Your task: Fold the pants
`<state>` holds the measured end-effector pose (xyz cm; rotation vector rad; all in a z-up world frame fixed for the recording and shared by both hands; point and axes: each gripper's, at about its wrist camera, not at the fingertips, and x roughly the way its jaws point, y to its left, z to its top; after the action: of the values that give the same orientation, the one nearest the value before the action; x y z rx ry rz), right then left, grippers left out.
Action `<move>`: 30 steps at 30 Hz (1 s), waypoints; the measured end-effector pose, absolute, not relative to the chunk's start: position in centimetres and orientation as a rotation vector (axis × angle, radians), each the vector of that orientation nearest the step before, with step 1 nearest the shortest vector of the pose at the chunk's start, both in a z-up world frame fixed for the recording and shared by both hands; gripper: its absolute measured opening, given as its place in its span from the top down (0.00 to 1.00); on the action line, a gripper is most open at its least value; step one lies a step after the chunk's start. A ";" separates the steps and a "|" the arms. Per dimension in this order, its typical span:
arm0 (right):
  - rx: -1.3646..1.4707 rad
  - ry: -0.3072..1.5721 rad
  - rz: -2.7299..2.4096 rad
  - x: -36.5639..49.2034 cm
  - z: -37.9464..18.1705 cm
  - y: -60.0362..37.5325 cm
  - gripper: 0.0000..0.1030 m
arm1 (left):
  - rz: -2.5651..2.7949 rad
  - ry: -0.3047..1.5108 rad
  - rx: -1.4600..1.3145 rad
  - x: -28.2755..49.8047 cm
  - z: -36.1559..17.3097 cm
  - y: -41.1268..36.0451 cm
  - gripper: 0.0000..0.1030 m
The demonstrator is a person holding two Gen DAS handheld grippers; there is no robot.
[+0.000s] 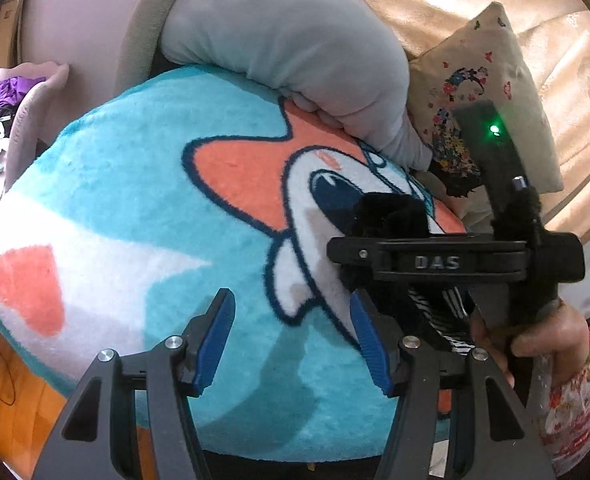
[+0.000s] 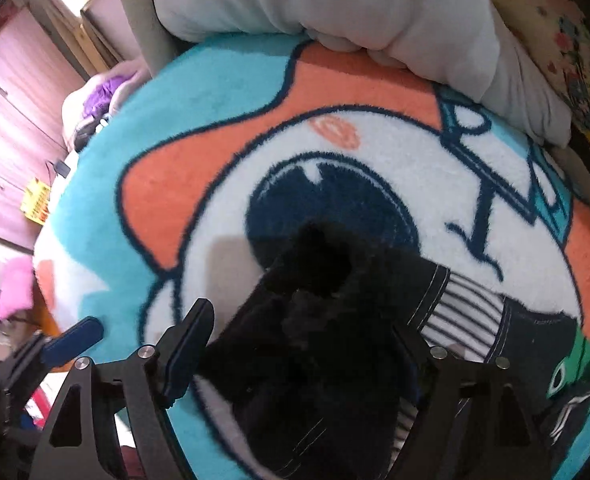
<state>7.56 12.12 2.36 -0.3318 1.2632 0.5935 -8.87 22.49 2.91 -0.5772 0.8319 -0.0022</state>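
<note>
Small black pants (image 2: 315, 340) with a striped black-and-white panel lie bunched on a round turquoise cartoon rug (image 2: 215, 128). My right gripper (image 2: 303, 344) is open, its jaws wide on either side of the black fabric. In the left wrist view my left gripper (image 1: 291, 336) is open and empty over the rug (image 1: 155, 184). The right gripper's body (image 1: 455, 260) sits to its right above a bit of the pants (image 1: 391, 208). The left gripper's blue pad (image 2: 75, 338) shows at the left of the right wrist view.
A grey plush cushion (image 1: 287, 48) and a floral pillow (image 1: 491, 80) lean at the rug's far edge. Purple clothes (image 1: 3, 92) lie far left. Wooden floor (image 1: 11, 384) shows at the lower left. A green patch (image 2: 575, 364) sits on dark fabric at the right.
</note>
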 end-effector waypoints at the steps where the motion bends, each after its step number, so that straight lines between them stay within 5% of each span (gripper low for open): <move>1: -0.346 1.256 0.583 7.6 2.5 12.0 0.44 | -0.009 0.829 -0.574 -8.8 3.0 22.3 0.43; 2: -0.338 1.245 0.565 7.5 3.0 11.5 0.58 | -0.019 0.824 -0.572 -8.7 3.1 22.0 0.43; 4: -0.267 1.247 0.590 7.9 3.9 10.0 0.67 | -0.046 0.817 -0.556 -8.4 3.3 21.1 0.43; 15: -0.009 1.234 0.687 8.2 5.7 4.7 0.70 | -0.165 0.876 -0.424 -4.7 2.7 14.6 0.43; 16: 0.003 1.231 0.694 8.1 5.9 4.7 0.70 | -0.167 0.875 -0.410 -4.3 2.8 14.0 0.47; 19: 0.033 1.209 0.710 8.2 6.6 4.4 0.70 | -0.210 0.907 -0.417 -3.2 3.0 12.9 0.92; 30: 0.282 1.067 0.752 7.4 9.9 -4.8 0.69 | -0.318 0.852 -0.318 -2.5 6.8 6.8 0.93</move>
<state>7.37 -4.76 9.90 0.2824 1.0668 0.7518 -2.54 6.85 6.84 -0.3177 0.8523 -0.3185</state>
